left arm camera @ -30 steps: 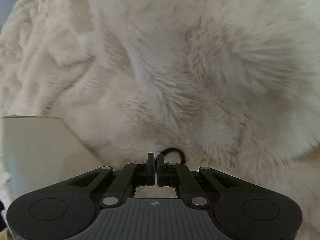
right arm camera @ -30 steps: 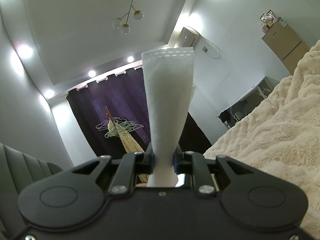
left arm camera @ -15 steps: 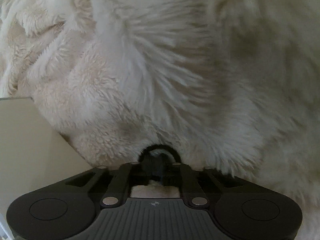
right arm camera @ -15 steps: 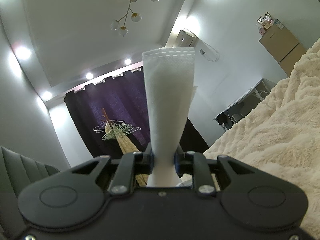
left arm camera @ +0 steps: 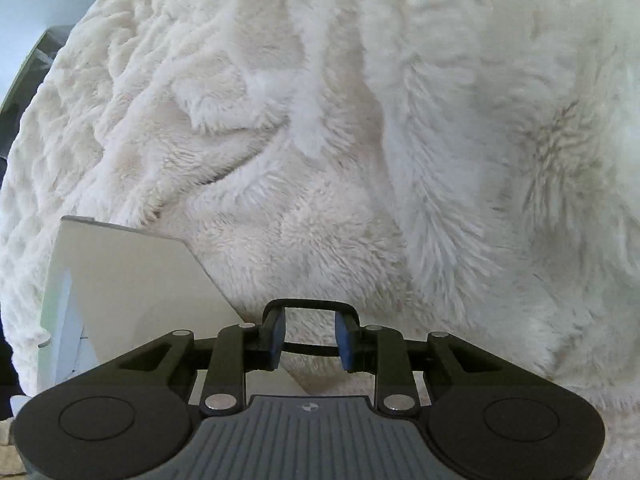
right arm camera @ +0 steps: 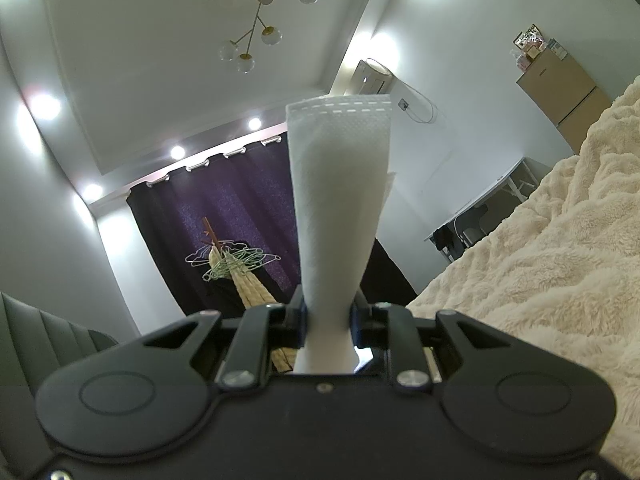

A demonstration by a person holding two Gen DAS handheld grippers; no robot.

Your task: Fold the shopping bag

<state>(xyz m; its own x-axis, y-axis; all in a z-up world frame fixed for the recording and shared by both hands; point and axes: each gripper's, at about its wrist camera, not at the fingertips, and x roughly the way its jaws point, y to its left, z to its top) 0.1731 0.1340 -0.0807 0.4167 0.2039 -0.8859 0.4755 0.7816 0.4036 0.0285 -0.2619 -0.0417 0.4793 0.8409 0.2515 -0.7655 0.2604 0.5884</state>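
Fluffy cream blanket (left arm camera: 360, 160) is spreading ahead of the left gripper (left arm camera: 310, 338), jaws apart and empty, while the right gripper (right arm camera: 326, 322) is clamping the white shopping bag (right arm camera: 340, 200), likely mid-fold, needing its free edge caught next.

The right tongs (right arm camera: 326, 320) clamp a white bag strip (right arm camera: 338, 200) that stands upright toward the ceiling, with a cream fleece blanket (right arm camera: 540, 272) at right.
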